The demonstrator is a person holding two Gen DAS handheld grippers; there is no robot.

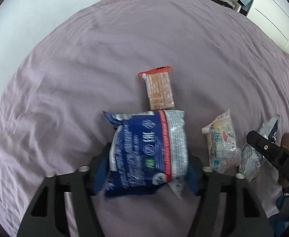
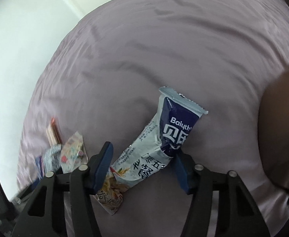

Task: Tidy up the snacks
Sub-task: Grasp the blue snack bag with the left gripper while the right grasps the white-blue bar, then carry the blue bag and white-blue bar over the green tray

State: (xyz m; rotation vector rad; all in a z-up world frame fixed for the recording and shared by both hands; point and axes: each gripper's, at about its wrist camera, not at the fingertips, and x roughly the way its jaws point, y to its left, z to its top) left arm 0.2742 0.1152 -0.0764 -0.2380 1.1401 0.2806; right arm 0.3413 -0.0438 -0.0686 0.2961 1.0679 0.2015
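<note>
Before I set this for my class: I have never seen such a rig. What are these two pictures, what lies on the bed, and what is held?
A person holds a two-finger gripper in each hand, with a camera on each looking along its fingers. In the left view, the left gripper clamps a blue and white snack bag. An orange wafer pack and a pastel candy packet lie on the lilac bedsheet. In the right view, the right gripper has a Baiyth snack pack between its fingers; whether it grips it is unclear.

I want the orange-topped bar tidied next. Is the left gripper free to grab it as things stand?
Probably not: the left gripper is shut on the blue snack bag. The orange-topped bar lies unobstructed on the bedsheet just beyond it.
</note>
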